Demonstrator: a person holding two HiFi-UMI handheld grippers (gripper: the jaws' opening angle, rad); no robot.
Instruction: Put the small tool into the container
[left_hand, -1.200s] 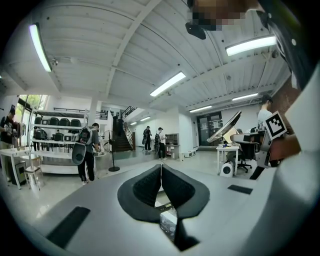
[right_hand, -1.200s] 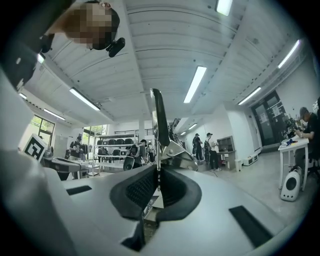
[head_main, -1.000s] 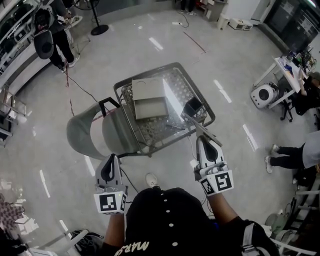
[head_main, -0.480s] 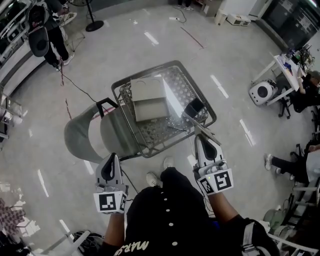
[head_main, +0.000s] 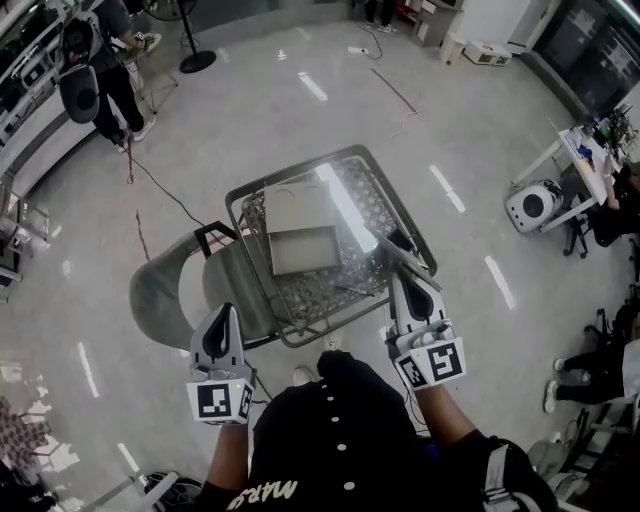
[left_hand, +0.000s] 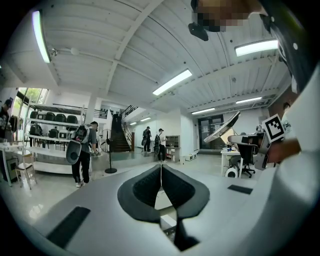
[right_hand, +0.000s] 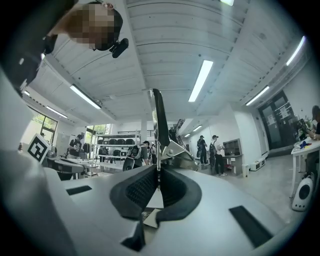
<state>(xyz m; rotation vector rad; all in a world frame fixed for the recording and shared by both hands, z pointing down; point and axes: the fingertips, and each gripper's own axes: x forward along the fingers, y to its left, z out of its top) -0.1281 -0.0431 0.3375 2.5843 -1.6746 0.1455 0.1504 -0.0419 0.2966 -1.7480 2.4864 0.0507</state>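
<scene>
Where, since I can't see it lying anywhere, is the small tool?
Head view, right side: the small tool is clamped in the right gripper, reaching over the mesh table's edge, right of the grey container.

The head view looks steeply down from above the person onto the wire basket (head_main: 262, 172) and the floor, with the left claw (head_main: 222, 312) and right claw (head_main: 403, 280) near its lower edge. Each gripper view sits low behind its own claw and faces roughly level across the room, taking in much ceiling. All three share the white round machine (head_main: 530, 205). The head and left gripper views share the person with a backpack (left_hand: 80, 150).
</scene>
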